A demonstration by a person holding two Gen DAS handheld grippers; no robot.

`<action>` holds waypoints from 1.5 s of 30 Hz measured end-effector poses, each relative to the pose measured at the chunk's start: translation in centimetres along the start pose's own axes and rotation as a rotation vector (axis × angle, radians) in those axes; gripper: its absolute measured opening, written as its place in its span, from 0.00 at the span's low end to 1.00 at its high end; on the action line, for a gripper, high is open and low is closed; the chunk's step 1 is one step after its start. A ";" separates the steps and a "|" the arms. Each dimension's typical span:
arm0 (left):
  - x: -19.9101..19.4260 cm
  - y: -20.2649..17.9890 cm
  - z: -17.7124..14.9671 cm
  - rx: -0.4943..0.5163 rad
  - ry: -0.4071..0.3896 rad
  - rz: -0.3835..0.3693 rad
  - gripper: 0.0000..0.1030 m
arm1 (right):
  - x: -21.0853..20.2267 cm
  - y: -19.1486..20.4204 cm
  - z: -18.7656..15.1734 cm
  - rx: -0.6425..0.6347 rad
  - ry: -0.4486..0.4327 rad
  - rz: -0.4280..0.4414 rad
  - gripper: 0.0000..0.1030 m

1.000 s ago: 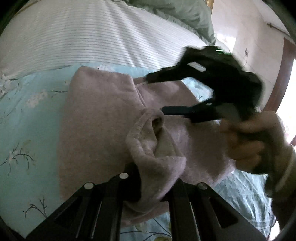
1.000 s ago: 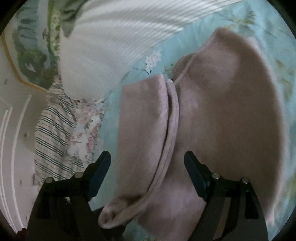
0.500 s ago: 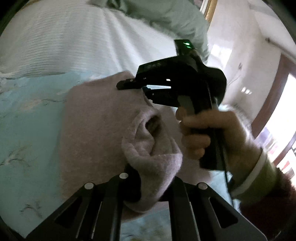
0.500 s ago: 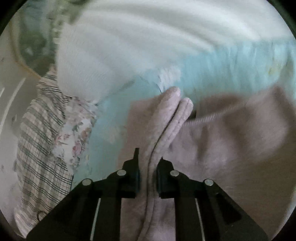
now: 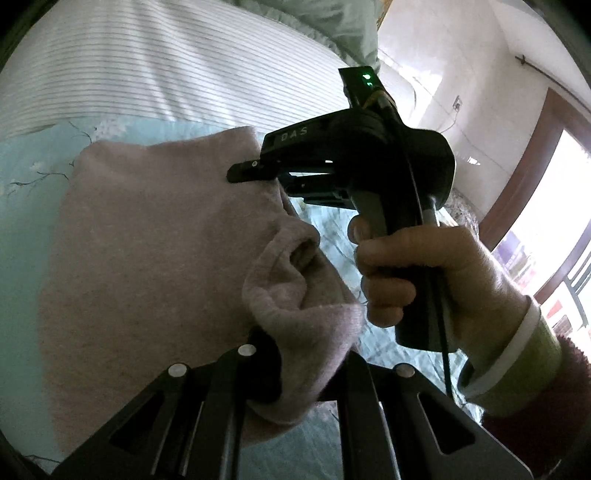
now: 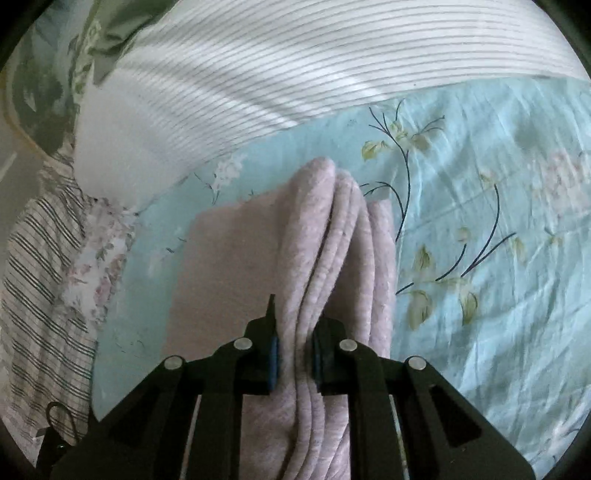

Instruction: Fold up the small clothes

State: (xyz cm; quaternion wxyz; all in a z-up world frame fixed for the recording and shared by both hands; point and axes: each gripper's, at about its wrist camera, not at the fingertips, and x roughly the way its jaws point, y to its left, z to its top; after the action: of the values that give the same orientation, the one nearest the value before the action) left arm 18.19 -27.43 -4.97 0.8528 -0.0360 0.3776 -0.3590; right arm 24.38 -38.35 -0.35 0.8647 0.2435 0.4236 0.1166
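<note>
A small pink fleece garment [image 5: 147,251] lies on the pale blue floral bedsheet [image 5: 26,173]. My left gripper [image 5: 299,373] is shut on a bunched cuff end of it at the near edge. My right gripper [image 6: 293,354] is shut on a stack of the garment's folded edges [image 6: 332,229], lifted off the sheet. In the left wrist view the right gripper [image 5: 258,173], held in a hand [image 5: 424,273], pinches the garment's far right corner.
A white striped quilt [image 6: 295,62] lies beyond the garment. A green pillow [image 5: 343,22] is at the back. A plaid and floral cloth [image 6: 48,266] lies at the left of the right wrist view. A wall and window [image 5: 546,206] are at right.
My right gripper closed on the garment's folded edge and lifted it, drawing the right side over toward the left. My left gripper kept its hold on the cuff.
</note>
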 end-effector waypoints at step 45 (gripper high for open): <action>-4.7 18.3 1.9 -0.355 0.053 -0.128 0.36 | -1.9 0.4 -6.9 0.075 0.030 0.113 0.32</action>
State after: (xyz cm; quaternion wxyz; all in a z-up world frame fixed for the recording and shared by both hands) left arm 28.00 -11.28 -6.74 0.7982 -0.2006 0.4542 -0.3410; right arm 17.74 -36.57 -2.50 0.8406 0.2975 0.4260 0.1528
